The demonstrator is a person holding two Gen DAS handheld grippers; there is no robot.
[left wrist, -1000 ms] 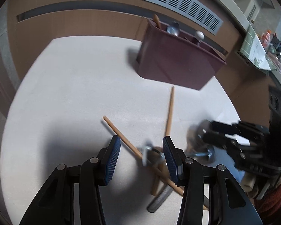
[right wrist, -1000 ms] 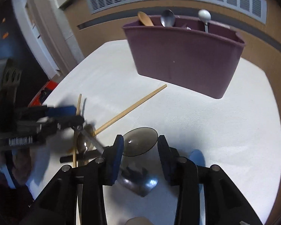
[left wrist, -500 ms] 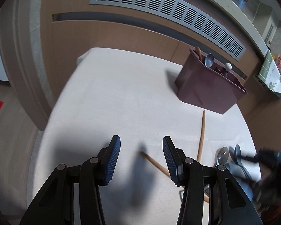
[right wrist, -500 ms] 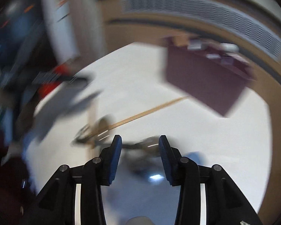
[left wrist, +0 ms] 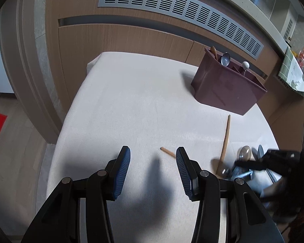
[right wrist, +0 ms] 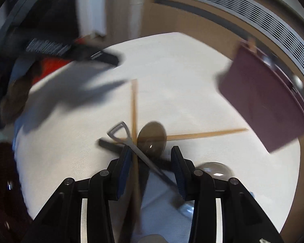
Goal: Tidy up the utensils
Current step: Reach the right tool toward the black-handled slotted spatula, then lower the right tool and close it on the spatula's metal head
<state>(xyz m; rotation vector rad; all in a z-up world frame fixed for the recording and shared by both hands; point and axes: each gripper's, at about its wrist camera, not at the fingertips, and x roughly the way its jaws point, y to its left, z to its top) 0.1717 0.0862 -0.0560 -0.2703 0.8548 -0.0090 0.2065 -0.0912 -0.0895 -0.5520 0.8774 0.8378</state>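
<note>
While its blue-padded jaws stand wide apart with nothing between them, the left gripper (left wrist: 153, 162) hangs above bare white tablecloth (left wrist: 131, 105), pointing toward 12 o'clock, and casts a dark shadow on the cloth just below. From this left wrist view the maroon utensil caddy (left wrist: 227, 89) sits at about 2 o'clock near the far table edge, holding a wooden spoon (left wrist: 213, 50), a metal spoon (left wrist: 225, 58) and a white-knobbed utensil (left wrist: 245, 65) upright. One chopstick (left wrist: 225, 139) lies toward 3 o'clock, its far tip near the caddy; the tip of another chopstick (left wrist: 167, 152) pokes out beside the right finger. The right gripper (left wrist: 251, 163) reaches in blurred from 3 o'clock over the pile of loose utensils. In the right wrist view, the right gripper (right wrist: 151, 167) is also spread open and empty, hovering low over the crossed chopsticks (right wrist: 134, 109), a dark translucent spoon (right wrist: 151, 136) and a grey metal utensil (right wrist: 119, 132) with a looped handle end, which lie between and just ahead of its fingers. The caddy (right wrist: 261, 103) shows, smeared, at 2 o'clock.
</note>
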